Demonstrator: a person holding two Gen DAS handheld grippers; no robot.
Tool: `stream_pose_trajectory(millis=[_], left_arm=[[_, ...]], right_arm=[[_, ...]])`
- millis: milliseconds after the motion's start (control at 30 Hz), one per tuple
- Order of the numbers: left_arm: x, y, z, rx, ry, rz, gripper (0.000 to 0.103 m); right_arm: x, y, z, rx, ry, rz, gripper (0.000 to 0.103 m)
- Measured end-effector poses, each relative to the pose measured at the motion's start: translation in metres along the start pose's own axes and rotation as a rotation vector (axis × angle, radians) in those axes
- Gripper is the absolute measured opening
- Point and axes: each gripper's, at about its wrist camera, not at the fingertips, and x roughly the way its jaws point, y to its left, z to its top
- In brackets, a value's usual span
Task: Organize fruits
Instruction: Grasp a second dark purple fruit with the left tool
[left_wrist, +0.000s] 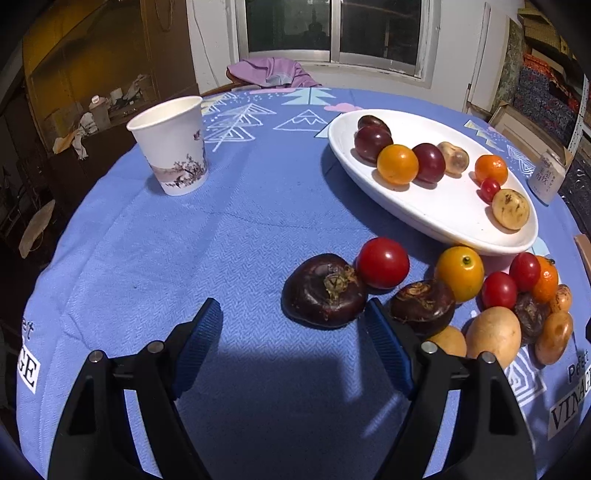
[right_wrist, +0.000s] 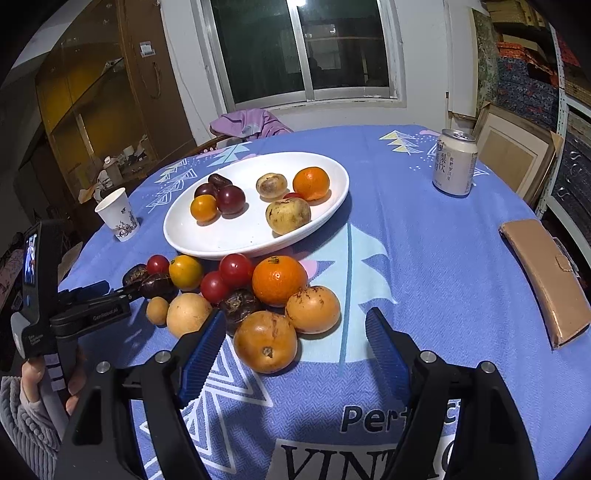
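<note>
blue patterned cloth over the desk (left_wrist: 229, 229), round-edged. white oval plate (right_wrist: 207, 240) toward the far side, carrying dark plums, small orange fruits, a tiny red tomato and pale brown spotted fruits. loose heap of fruit (right_wrist: 243, 295) on the cloth just in front of the plate: red tomatoes, a mandarin (right_wrist: 279, 280), yellow-orange ones, tan round ones, dark water chestnuts.

left gripper (left_wrist: 293, 328) released, blue pads wide apart, nothing between them; big dark water chestnut (left_wrist: 325, 291) lying just ahead, close beside the right-hand pad, contact impossible to judge. red tomato (left_wrist: 383, 262) touching that chestnut from behind.

right gripper (right_wrist: 295, 332) likewise released, clutching nothing; tan fruit with a stem scar (right_wrist: 266, 341) sitting between the pads, nearer the left-hand one, not pressed.

paper cup (left_wrist: 171, 144) upright at the left of the cloth, well apart from the fruit. drink can (right_wrist: 455, 162) upright at the far right. brown wallet (right_wrist: 546, 284) flat near the right edge. hand in a grey ribbed sleeve (right_wrist: 44, 380) on the left gripper's handle.
</note>
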Motion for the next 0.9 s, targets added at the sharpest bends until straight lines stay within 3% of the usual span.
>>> stream_pose_trajectory(millis=[300, 533, 633, 800, 900], left_arm=[[0.007, 0.003, 0.007, -0.007, -0.016, 0.025, 0.082], [0.013, 0.029, 0.010, -0.134, 0.002, 0.064, 0.085], [0.011, 0.031, 0.009, -0.139, -0.001, 0.065, 0.084], [0.008, 0.021, 0.008, -0.074, -0.015, 0.049, 0.078], [0.010, 0.019, 0.008, -0.067, -0.006, 0.031, 0.068]], right_arm=[[0.006, 0.004, -0.003, -0.023, 0.016, -0.015, 0.079], [0.009, 0.007, -0.005, -0.038, 0.026, -0.020, 0.079], [0.009, 0.010, -0.006, -0.053, 0.028, -0.016, 0.079], [0.009, 0.016, -0.008, -0.083, 0.034, -0.012, 0.079], [0.012, 0.018, -0.010, -0.094, 0.049, -0.016, 0.079]])
